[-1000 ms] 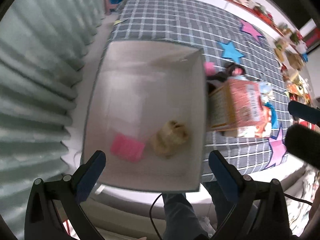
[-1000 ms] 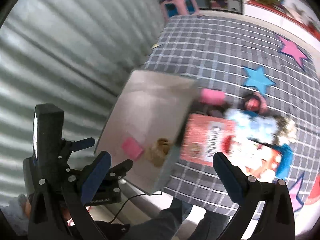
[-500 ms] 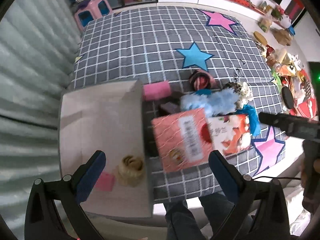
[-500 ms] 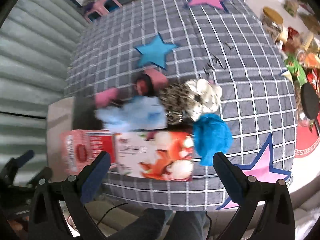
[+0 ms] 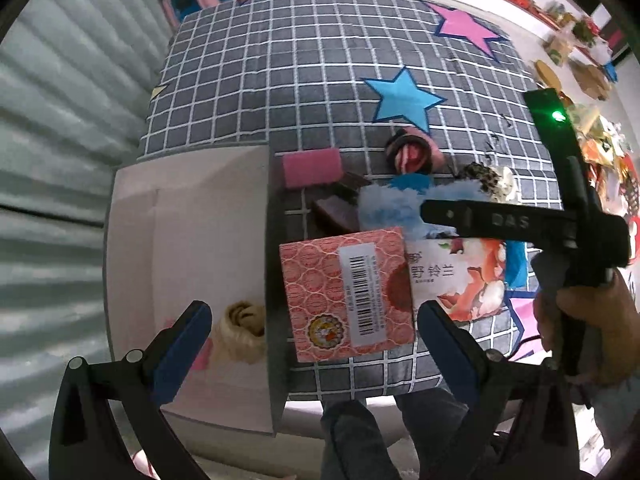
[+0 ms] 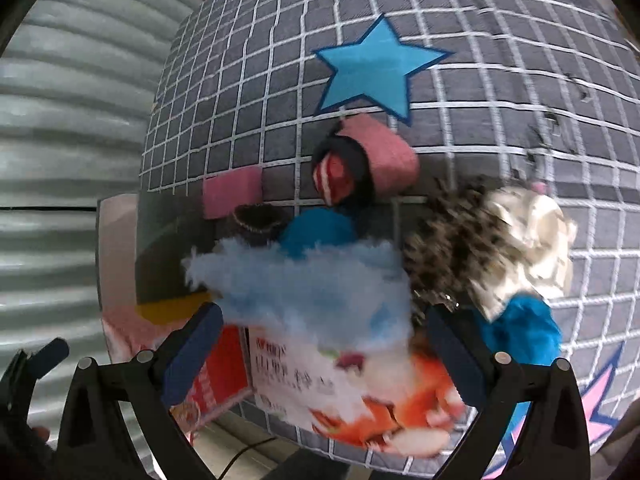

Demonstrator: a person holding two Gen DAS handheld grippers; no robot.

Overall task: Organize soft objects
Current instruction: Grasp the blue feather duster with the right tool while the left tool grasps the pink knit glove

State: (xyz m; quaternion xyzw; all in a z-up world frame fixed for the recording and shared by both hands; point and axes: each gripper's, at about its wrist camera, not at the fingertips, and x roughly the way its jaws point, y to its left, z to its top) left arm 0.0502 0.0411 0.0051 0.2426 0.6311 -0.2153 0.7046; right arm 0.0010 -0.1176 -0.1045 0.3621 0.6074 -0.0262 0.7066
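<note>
A pile of soft things lies on the grey checked cloth (image 5: 280,80). In it are a light blue fluffy piece (image 6: 304,284), a leopard-print scrunchie (image 6: 452,248), a cream one (image 6: 528,232), a teal one (image 6: 520,328), a red-and-black roll (image 6: 340,176) and a pink sponge (image 6: 232,196). My right gripper (image 6: 322,320) hangs low over the pile. Its jaws are closing with the light blue fluff between them, and the pads do not visibly press it. My left gripper (image 5: 314,320) stands open and holds nothing, above the white box's (image 5: 192,240) right wall. The box holds a tan scrunchie (image 5: 240,332).
A red and white printed carton (image 5: 344,292) lies on the cloth in front of the pile, beside the white box. Corrugated grey sheeting (image 5: 60,160) runs along the left. A person's hand (image 5: 580,320) holds the right gripper; legs show below the table's near edge.
The left gripper slid right, from over the box to over its right wall and the carton. The right gripper swung right and came down on the pile; its jaws narrowed around the blue fluff.
</note>
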